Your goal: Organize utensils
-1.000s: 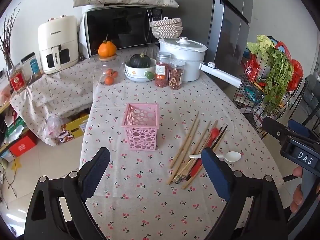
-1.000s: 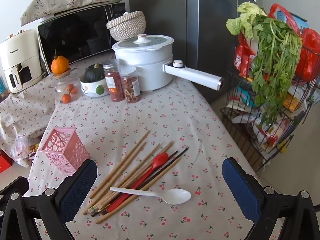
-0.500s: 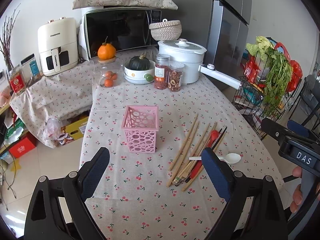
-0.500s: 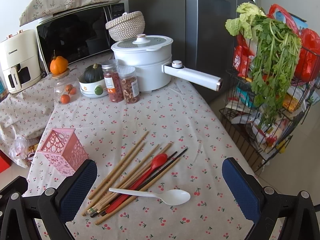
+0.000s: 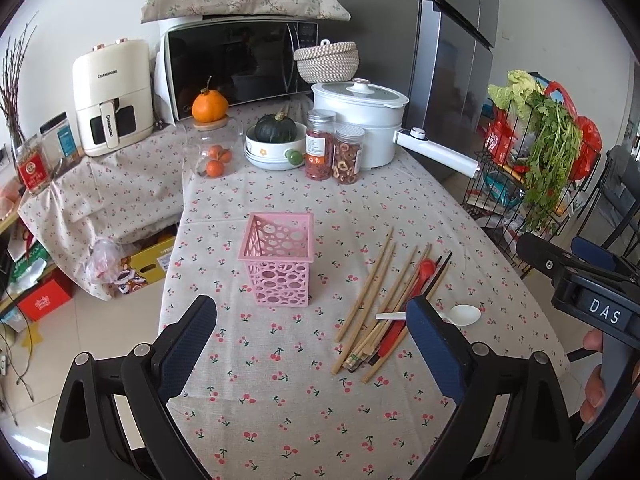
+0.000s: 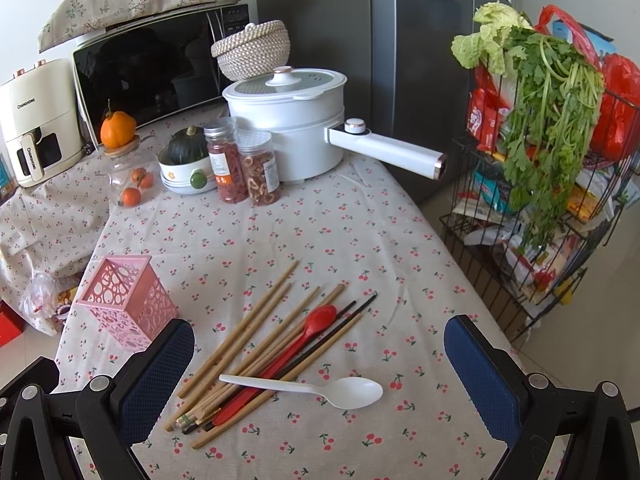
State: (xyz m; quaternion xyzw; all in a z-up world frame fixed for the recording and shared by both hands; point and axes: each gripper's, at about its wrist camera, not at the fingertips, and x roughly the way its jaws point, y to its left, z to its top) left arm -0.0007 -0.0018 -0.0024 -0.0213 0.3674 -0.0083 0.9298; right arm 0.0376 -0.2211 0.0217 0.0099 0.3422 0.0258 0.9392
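A pink perforated holder [image 5: 279, 259] [image 6: 126, 304] stands upright and empty on the cherry-print tablecloth. To its right lies a loose pile of wooden chopsticks [image 5: 370, 288] [image 6: 256, 320], black chopsticks [image 6: 344, 320], a red spoon [image 5: 424, 270] [image 6: 316, 322] and, across them, a white plastic spoon [image 5: 464, 315] [image 6: 340, 390]. My left gripper [image 5: 312, 344] hovers open near the table's front edge, in front of the holder. My right gripper [image 6: 320, 364] hangs open over the pile, holding nothing; its body [image 5: 580, 292] shows at the right of the left wrist view.
At the table's back stand a white pot [image 6: 292, 120] with a long handle [image 6: 388, 152], two spice jars [image 5: 334, 152], a bowl with a squash [image 5: 274, 140] and a glass jar of oranges [image 5: 214, 148]. A wire rack of greens [image 6: 540, 160] stands right of the table.
Both views have shifted only slightly; the table contents sit a little lower in the left wrist frame. Nothing on the table has moved and both grippers stay open.
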